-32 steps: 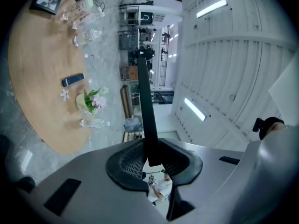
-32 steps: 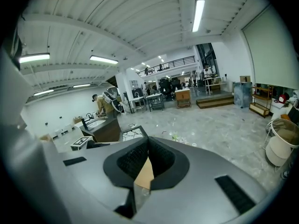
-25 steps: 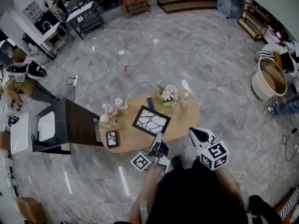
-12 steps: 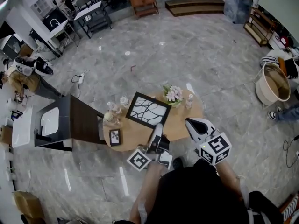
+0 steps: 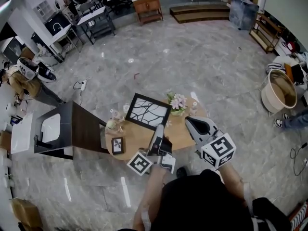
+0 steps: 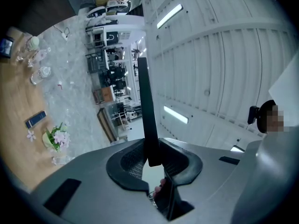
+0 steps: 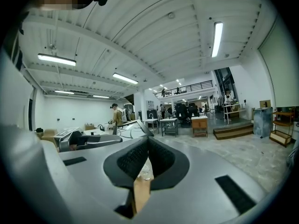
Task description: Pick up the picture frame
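Observation:
The large black picture frame (image 5: 147, 111), with a white crackle print, hangs tilted above the round wooden table (image 5: 132, 141). My left gripper (image 5: 158, 130) is shut on its near edge. In the left gripper view the frame (image 6: 145, 106) shows edge-on as a dark bar clamped between the jaws of the left gripper (image 6: 152, 160). My right gripper (image 5: 191, 123) hovers to the right of the frame, jaws together and holding nothing. In the right gripper view the right gripper (image 7: 148, 141) is level, and the frame (image 7: 129, 128) shows to its left.
On the table stand a small dark photo frame (image 5: 117, 145), a vase of pink flowers (image 5: 177, 102), some glassware (image 5: 115, 117) and a phone (image 6: 35, 119). A dark cabinet (image 5: 72, 129) adjoins the table's left side. Grey marble floor lies all around.
The large frame has risen off the tabletop, tilting up, in the left gripper's hold. Both grippers have moved upward; the right one stays beside the frame.

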Tool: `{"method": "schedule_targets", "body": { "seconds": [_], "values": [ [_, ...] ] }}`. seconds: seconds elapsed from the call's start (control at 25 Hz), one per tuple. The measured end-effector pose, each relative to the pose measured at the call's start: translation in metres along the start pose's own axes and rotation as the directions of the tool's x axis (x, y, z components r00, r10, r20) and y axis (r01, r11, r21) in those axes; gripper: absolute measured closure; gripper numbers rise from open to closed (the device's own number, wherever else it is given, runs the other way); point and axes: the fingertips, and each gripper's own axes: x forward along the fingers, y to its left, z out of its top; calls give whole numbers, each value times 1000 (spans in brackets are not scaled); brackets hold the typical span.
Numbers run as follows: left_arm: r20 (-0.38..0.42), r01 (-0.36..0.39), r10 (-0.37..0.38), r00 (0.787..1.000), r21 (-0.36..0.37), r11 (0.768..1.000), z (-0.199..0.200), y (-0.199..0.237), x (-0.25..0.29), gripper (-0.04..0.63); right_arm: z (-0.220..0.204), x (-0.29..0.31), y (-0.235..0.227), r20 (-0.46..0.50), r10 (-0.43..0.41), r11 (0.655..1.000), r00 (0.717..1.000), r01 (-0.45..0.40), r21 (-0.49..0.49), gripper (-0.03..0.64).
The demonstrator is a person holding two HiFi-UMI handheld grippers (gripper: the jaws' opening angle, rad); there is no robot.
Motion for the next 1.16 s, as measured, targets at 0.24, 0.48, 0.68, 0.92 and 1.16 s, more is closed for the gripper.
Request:
{"method": "schedule_targets", "body": {
  "seconds": [0.24, 0.48, 0.68, 0.92, 1.16],
  "values": [
    [-4, 7, -7, 1000, -3, 1000, 0, -5, 0, 514, 0, -1, 8, -5, 14, 999, 1000, -14, -31, 604],
    [-6, -4, 4, 1000, -11, 1000, -1, -3, -1, 514, -2, -1, 8, -20, 7, 1000, 1000, -7, -19, 604],
    [-4, -17, 17, 1000, -14, 1000, -1, -1, 0, 514, 1, -1, 5, -20, 5, 1000, 1000, -6, -30, 604],
    [-7, -27, 26, 1000, -29, 999, 0, 3, 0, 514, 0, 1, 3, -26, -4, 999, 1000, 3, -35, 604],
    [-15, -36, 36, 999, -23, 999, 1, 5, 0, 514, 0, 3, 4, -29, -1, 999, 1000, 0, -38, 604]
  ]
}}
